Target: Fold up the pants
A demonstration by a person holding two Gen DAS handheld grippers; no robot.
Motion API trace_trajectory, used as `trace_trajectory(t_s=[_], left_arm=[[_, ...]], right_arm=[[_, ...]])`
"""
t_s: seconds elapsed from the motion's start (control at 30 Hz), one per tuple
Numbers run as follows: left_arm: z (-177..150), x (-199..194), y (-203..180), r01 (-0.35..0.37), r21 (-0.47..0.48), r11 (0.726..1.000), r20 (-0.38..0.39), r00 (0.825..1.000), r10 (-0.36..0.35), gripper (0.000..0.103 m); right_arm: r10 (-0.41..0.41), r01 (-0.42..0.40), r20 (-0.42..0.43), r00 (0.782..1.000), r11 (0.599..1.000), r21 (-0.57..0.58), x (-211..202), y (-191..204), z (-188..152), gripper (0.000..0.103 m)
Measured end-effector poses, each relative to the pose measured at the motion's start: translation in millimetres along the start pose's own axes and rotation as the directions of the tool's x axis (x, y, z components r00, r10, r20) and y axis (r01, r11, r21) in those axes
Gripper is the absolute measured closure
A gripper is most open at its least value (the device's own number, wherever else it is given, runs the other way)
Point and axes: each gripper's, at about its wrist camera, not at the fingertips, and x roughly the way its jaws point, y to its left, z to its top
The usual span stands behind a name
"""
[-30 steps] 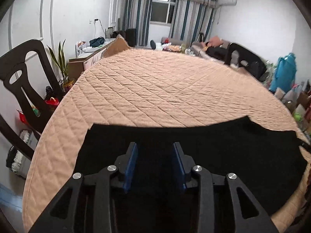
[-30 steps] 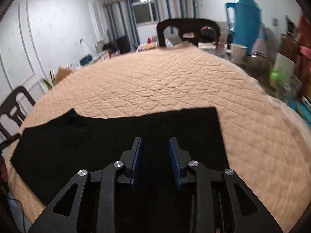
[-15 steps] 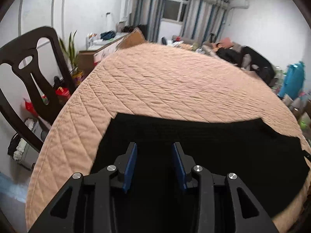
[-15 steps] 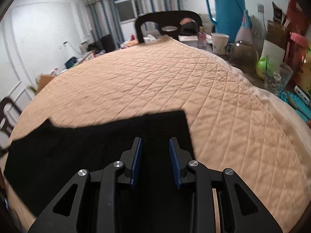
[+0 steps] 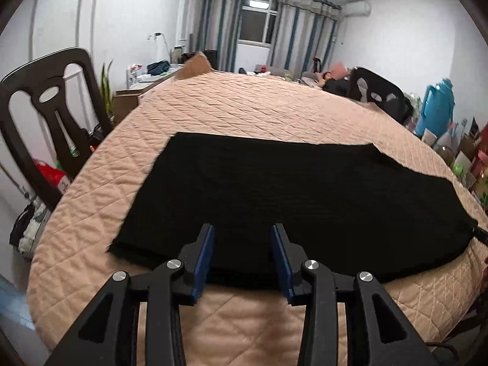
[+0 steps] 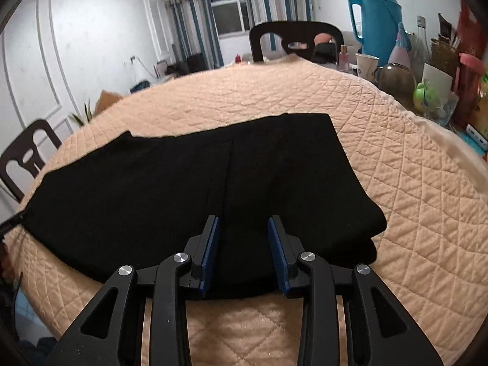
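Black pants [image 5: 289, 195] lie flat, folded lengthwise, on a round table under a peach quilted cover [image 5: 244, 113]. They also show in the right wrist view [image 6: 189, 183]. My left gripper [image 5: 242, 238] is open and empty above the near edge of the pants toward their left end. My right gripper [image 6: 243, 228] is open and empty above the near edge toward their right end, where the layers are stacked at the corner [image 6: 372, 231].
A dark chair [image 5: 45, 116] stands left of the table and another [image 6: 292, 39] at the far side. A blue thermos [image 6: 378, 21], cup, bottles and jars crowd the table's right edge. The cover [image 6: 244, 329] hangs over the near rim below both grippers.
Both grippers have pulled back toward the near table edge and risen, so more of the pants and the near cover shows. Both stayed open.
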Motion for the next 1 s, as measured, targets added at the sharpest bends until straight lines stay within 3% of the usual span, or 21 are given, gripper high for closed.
trace_trajectory(t_s=[0.17, 0.23, 0.37, 0.47, 0.6, 0.73, 1.0], left_arm=[[-4.7, 0.6, 14.3, -0.026, -0.032, 0.999, 0.010, 1.000, 0.027, 0.062], [-5.2, 2.5, 17.1, -0.041, -0.032, 0.999, 0.023, 0.999, 0.042, 0.062], [-6.3, 2.3, 18.9, -0.046, -0.043, 0.998, 0.023, 0.999, 0.047, 0.062], [-6.6, -2.0, 16.7, -0.077, -0.039, 0.996, 0.030, 0.996, 0.078, 0.062], [-7.5, -1.4, 6.4, -0.050, -0.005, 0.999, 0.038, 0.998, 0.050, 0.062], [-11.9, 6.6, 3.5, -0.082, 0.015, 0.997, 0.031, 0.996, 0.082, 0.061], [-8.1, 4.1, 10.0, -0.090, -0.013, 0.996, 0.027, 0.996, 0.090, 0.061]], right_arm=[[0.059, -0.055, 0.064, 0.996, 0.997, -0.060, -13.9, 28.3, -8.4, 0.069], [0.076, -0.071, 0.049, 0.996, 0.993, -0.094, -6.3, 38.7, -12.1, 0.068], [0.060, -0.055, 0.034, 0.998, 0.989, -0.138, 3.0, 49.8, -12.5, 0.058], [0.065, -0.061, 0.029, 0.997, 0.989, -0.136, 0.5, 49.6, -11.5, 0.058], [0.071, -0.061, 0.073, 0.995, 0.990, -0.127, -6.4, 45.8, -14.8, 0.058], [0.054, -0.047, 0.054, 0.997, 0.992, -0.121, 0.5, 41.7, -16.9, 0.058], [0.054, -0.049, 0.044, 0.998, 0.993, -0.107, -1.4, 37.4, -15.3, 0.058]])
